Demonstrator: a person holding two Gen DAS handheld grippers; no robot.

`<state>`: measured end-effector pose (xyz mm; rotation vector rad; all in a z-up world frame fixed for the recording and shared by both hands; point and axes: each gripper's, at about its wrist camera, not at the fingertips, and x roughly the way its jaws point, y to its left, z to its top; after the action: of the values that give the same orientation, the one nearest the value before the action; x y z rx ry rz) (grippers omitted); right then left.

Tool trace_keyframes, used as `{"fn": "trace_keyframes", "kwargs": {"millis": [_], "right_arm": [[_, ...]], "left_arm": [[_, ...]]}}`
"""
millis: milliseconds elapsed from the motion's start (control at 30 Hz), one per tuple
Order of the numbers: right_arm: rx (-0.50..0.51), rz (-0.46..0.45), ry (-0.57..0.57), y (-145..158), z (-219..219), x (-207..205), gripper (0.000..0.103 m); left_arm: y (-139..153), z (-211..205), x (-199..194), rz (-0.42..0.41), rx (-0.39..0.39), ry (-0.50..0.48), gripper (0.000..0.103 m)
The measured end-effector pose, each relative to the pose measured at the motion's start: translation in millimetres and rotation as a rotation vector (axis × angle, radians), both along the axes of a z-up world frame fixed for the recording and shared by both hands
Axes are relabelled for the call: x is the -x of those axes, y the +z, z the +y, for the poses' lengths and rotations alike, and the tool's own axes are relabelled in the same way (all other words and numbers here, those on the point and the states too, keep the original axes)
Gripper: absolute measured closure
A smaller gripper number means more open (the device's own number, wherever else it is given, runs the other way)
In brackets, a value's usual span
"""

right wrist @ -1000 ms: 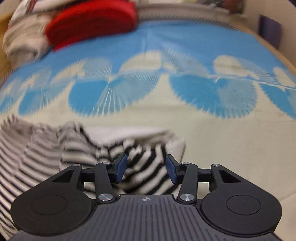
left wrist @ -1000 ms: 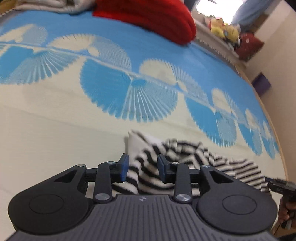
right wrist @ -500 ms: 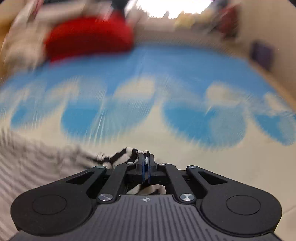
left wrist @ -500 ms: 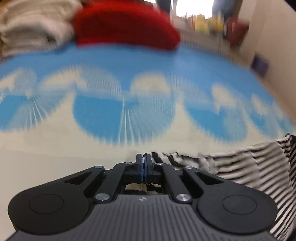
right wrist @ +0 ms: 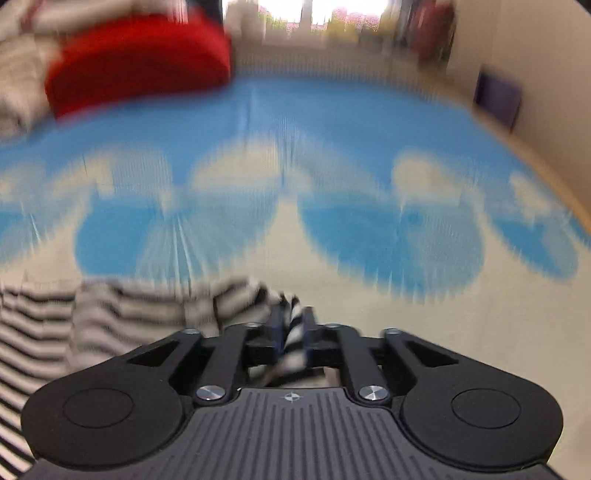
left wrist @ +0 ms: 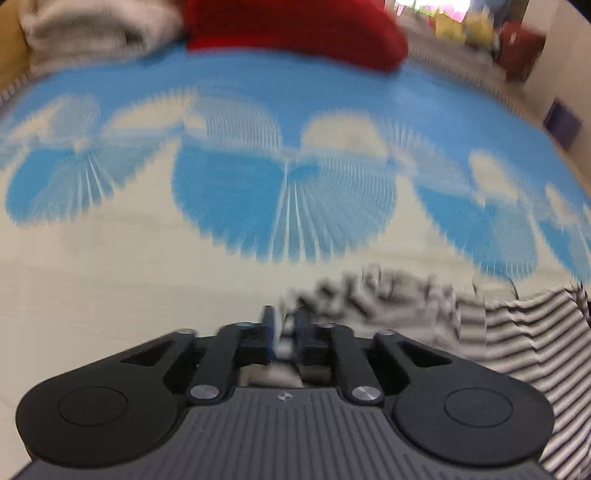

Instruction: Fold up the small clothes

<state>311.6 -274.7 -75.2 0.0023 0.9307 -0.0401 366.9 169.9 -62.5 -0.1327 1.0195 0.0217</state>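
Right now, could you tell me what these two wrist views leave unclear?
- Striped garment: overall shape, cut off at the left wrist view's right edge.
- Left gripper: grip unclear, motion blur.
- Right gripper: fabric between fingers, hold blurred.
- Red cushion: details smeared.

A black-and-white striped knit garment (left wrist: 517, 332) lies on the blue-and-cream fan-patterned bed cover (left wrist: 110, 288), stretching rightward from the left gripper's (left wrist: 284, 328) jaws and leftward from the right gripper's (right wrist: 292, 328) jaws, an edge between each pair. Far ahead of both, a red plush cushion (right wrist: 136, 62) rests beside folded cream blankets (left wrist: 92, 29), to its left.
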Motion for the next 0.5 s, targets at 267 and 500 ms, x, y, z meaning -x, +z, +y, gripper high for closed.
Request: {"fn": "trace_keyframes", "kwargs": {"millis": [267,500], "right_arm": [[-0.164,0.012,-0.015,25,-31,29,0.056],[-0.249,0.131,0.029,27,-67,87,0.055]], "left_arm": [[33,18,36,-0.020,0.109,-0.052,0.056],[24,38,88,0.138,0.201,-0.168,0.056]]}}
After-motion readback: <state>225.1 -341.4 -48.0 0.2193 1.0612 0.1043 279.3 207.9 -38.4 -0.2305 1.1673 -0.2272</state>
